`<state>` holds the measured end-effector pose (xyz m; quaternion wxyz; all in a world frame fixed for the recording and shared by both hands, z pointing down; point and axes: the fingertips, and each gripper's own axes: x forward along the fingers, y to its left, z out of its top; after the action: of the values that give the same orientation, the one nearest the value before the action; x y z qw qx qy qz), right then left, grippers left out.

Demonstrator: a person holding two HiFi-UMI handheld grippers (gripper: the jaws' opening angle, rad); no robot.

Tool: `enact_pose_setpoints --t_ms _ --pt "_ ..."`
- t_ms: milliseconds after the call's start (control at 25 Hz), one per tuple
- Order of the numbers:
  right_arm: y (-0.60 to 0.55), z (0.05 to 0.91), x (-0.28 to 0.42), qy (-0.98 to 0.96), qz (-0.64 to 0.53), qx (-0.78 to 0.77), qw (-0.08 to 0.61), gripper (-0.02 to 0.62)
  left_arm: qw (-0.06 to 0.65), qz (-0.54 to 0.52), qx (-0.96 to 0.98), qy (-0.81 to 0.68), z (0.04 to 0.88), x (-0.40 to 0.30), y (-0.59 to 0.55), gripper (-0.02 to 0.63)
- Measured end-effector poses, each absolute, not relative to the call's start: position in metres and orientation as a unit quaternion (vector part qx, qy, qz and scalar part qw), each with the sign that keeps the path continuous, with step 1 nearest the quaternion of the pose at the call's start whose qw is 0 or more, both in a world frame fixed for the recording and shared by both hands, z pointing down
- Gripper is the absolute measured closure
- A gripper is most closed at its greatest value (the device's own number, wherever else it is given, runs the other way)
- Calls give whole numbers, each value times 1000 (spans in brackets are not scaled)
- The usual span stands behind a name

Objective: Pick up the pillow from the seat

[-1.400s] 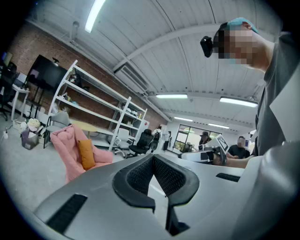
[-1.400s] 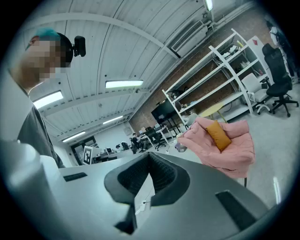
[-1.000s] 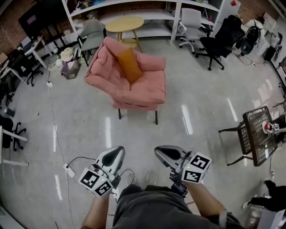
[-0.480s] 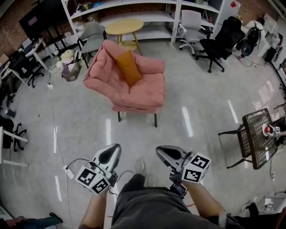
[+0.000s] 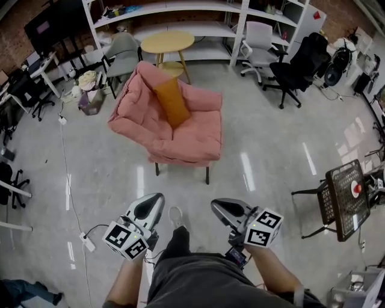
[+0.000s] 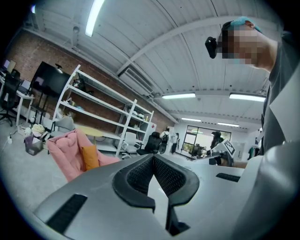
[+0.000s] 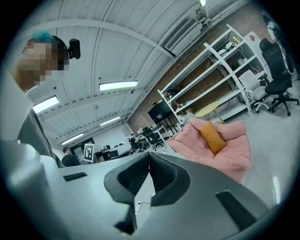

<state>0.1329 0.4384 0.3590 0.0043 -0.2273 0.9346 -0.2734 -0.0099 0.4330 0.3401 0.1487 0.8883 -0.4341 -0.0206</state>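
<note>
An orange pillow (image 5: 172, 102) leans upright against the back of a pink armchair (image 5: 194, 129) in the middle of the floor. It also shows in the left gripper view as the pillow (image 6: 90, 157) on the chair (image 6: 63, 149), and in the right gripper view as the pillow (image 7: 212, 137) on the chair (image 7: 230, 151). My left gripper (image 5: 156, 199) and right gripper (image 5: 216, 205) are held low near my body, well short of the chair. Both point toward it. The left gripper (image 6: 153, 157) and the right gripper (image 7: 149, 154) are shut with nothing between the pads.
Behind the armchair stand a round yellow table (image 5: 167, 42), a grey chair (image 5: 123, 49) and white shelving (image 5: 180, 12). Office chairs (image 5: 293, 60) stand at back right. A black wire stool (image 5: 341, 194) with a red object stands right. A cable and power strip (image 5: 86, 242) lie left.
The view has advanced toward the armchair, which now sits slightly lower and nearer in the head view. Both grippers stay shut and held in the same place.
</note>
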Motion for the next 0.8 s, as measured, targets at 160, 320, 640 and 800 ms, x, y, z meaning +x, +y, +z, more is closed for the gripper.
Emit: enact_pose_setpoints --t_ms 160,320,640,800 --pt "384 364 112 932 -275 -235 4 583 156 -23 891 -426 351 -27 377 597" --pt "329 364 88 930 -281 -239 2 583 161 -22 894 -417 351 -46 319 597" --pt "226 361 40 924 -285 -253 7 583 172 -17 898 -405 356 -94 217 597" --pt "183 356 24 922 -283 -264 6 583 175 -14 900 -399 355 -111 175 597"
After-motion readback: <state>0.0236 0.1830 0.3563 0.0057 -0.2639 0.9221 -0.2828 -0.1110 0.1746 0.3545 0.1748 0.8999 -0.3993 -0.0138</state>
